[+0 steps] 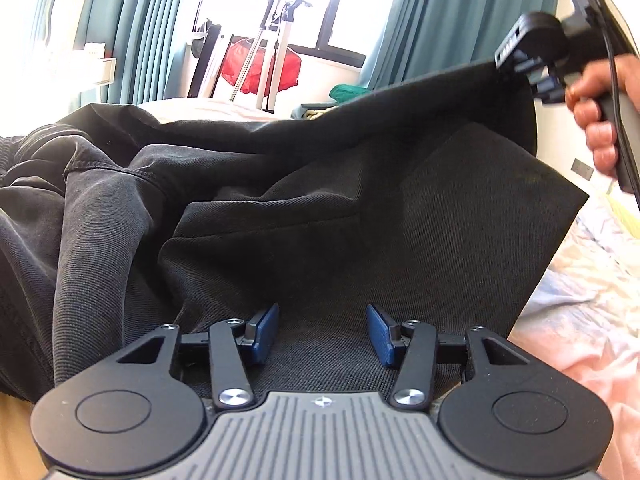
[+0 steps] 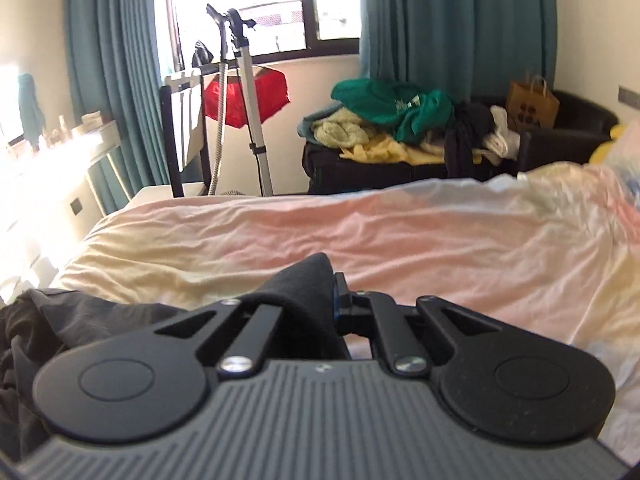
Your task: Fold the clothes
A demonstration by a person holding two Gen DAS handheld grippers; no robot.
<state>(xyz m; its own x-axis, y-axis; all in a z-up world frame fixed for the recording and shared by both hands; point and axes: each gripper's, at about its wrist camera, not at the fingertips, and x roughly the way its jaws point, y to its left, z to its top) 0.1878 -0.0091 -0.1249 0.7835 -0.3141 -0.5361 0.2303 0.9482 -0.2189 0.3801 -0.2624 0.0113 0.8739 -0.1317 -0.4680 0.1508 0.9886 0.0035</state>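
A black garment (image 1: 280, 208) lies rumpled across the bed (image 2: 400, 232), which is covered with a pale pink and yellow sheet. In the left wrist view it fills most of the frame: creased folds and a stitched seam on the left, a flatter panel on the right whose edge hangs over the sheet.

The left gripper (image 1: 322, 332) sits low over the garment with its jaws apart — the two blue pads (image 1: 266, 332) stand clear of each other, cloth showing between them, and nothing is held.

The right gripper (image 1: 516, 65) is raised at the upper right of the left wrist view, held by a hand (image 1: 600, 120) around its grip. Its jaws are clamped on one corner of the garment, and the cloth stretches taut from there down to the bed. In its own camera, the right gripper (image 2: 320, 292) shows a bunch of black fabric pinched between the fingers, poking up above them — the rest trails off to the lower left.

Beyond the bed stand teal curtains (image 2: 452, 12) either side of a bright window, a garment steamer pole (image 2: 252, 120) with something red (image 2: 248, 96) hanging behind it, and a dark couch heaped with a pile of clothes (image 2: 400, 124) in green, yellow and white. A brown paper bag (image 2: 530, 100) sits on the couch.
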